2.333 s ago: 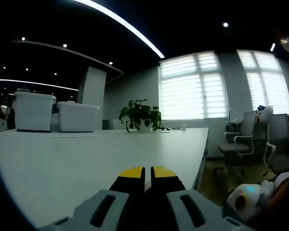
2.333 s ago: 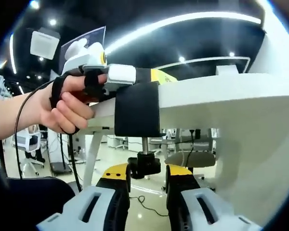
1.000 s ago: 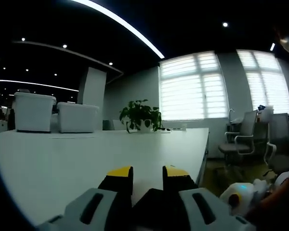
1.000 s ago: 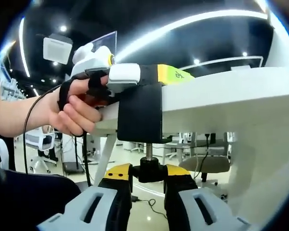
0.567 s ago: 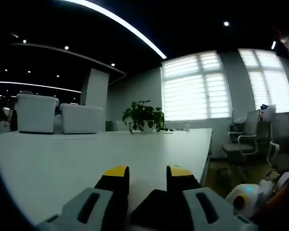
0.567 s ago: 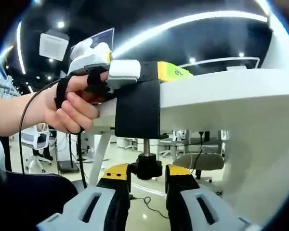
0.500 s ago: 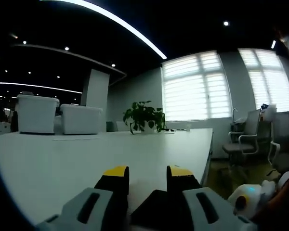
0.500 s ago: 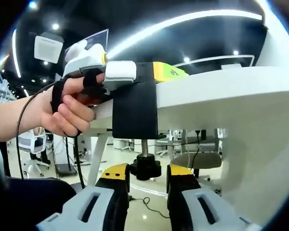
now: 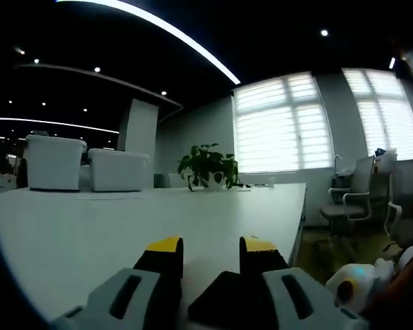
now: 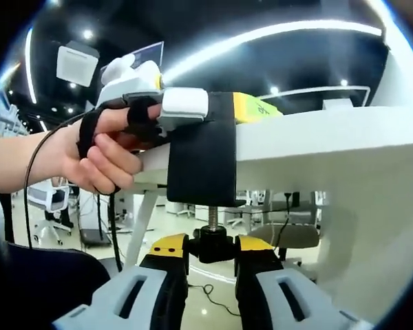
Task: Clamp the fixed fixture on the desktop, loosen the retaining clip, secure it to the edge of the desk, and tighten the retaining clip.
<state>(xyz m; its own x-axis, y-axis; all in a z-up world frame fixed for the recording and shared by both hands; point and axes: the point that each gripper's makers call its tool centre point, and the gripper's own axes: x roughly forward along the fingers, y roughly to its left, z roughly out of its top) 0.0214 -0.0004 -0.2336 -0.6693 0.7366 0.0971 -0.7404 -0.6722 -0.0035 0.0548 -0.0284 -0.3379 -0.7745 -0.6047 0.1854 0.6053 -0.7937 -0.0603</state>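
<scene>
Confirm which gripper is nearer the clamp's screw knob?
Right. The right gripper has its jaws on either side of the knob under the desk edge; the left gripper sits atop the clamp.

Dim fisheye frames, glaring window blinds (image 9: 279, 124) and ceiling strip light (image 10: 261, 34), edges bent.

The left gripper (image 9: 210, 251), whose jaws pressed together 2.3 seconds back, spread them and now sat parted over the black fixture (image 9: 224, 306). In the right gripper view, the right gripper (image 10: 211, 249) closed in on the retaining clip's knob (image 10: 211, 244), its jaws now hugging it from both sides.
</scene>
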